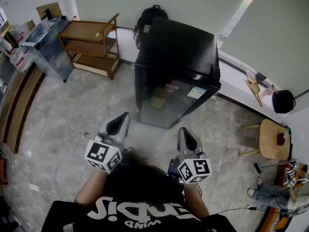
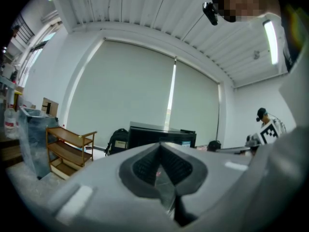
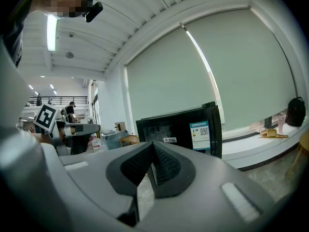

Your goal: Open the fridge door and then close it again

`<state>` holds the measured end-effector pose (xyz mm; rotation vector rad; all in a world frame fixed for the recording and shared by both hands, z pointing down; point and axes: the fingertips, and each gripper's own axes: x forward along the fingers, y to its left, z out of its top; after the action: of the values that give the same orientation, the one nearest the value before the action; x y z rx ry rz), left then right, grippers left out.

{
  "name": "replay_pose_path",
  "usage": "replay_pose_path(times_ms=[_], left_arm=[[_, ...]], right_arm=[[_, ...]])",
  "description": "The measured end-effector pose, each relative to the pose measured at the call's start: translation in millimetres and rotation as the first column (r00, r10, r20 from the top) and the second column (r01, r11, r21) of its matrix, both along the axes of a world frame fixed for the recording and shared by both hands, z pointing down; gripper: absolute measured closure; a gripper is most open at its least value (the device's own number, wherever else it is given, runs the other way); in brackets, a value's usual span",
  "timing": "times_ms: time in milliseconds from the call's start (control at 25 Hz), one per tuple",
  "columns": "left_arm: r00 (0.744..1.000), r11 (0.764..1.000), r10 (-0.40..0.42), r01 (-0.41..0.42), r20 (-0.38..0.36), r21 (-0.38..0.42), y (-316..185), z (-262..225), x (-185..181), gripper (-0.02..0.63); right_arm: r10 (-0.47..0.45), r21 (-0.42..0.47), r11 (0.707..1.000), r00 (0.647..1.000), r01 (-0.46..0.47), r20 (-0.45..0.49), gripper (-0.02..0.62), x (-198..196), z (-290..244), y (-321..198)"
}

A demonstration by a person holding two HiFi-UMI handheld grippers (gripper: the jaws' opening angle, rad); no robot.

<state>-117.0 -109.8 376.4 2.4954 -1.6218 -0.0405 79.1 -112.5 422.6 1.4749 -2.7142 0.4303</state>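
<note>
A small black fridge (image 1: pixel 176 69) stands on the floor by the window wall, its glass door (image 1: pixel 166 100) shut and facing me. It also shows straight ahead as the black fridge (image 2: pixel 161 135) in the left gripper view and the fridge (image 3: pixel 181 128) with a blue label in the right gripper view. My left gripper (image 1: pixel 126 116) is held level a short way in front of the door's left side, jaws shut on nothing. My right gripper (image 1: pixel 183 131) sits beside it, nearer the door's right side, jaws together and empty. Neither touches the fridge.
A wooden shelf cart (image 1: pixel 91 45) and a black backpack (image 1: pixel 149 16) stand left of and behind the fridge. A grey bin (image 1: pixel 46 45) sits further left. A wooden stool (image 1: pixel 270 139) and shoes (image 1: pixel 289 175) are at the right. A white ledge (image 1: pixel 241 83) runs under the blinds.
</note>
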Motion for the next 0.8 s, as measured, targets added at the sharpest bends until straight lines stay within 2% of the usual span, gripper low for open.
replay_pose_path(times_ms=[80,120,320,640,800], left_arm=[[1.000,1.000,0.006,-0.006,-0.003,-0.005,-10.7,-0.2,-4.7,0.601],[1.000,1.000,0.011,-0.011,-0.005,-0.009,-16.7,0.3,-7.4,0.566],[1.000,0.999,0.027,-0.027,-0.008,-0.024,-37.1,9.7,-14.3,0.521],[0.998,0.998,0.055,-0.055,-0.005,-0.042,-54.9,20.0,-17.1,0.361],[0.998,0.997,0.067,-0.067,-0.009,-0.048,-60.5,24.8,-18.3,0.345]], right_arm=[[0.006,-0.002,1.000,1.000,-0.006,0.002,0.598,-4.7,-1.6,-7.9],[0.009,-0.003,1.000,1.000,-0.009,0.002,0.598,-7.8,-1.9,-12.6],[0.014,-0.006,1.000,1.000,-0.014,-0.005,0.598,-18.4,2.5,-29.8],[0.014,-0.013,1.000,1.000,-0.014,-0.014,0.598,-26.2,7.0,-45.3],[0.012,-0.017,1.000,1.000,-0.013,-0.015,0.598,-28.3,8.2,-48.3]])
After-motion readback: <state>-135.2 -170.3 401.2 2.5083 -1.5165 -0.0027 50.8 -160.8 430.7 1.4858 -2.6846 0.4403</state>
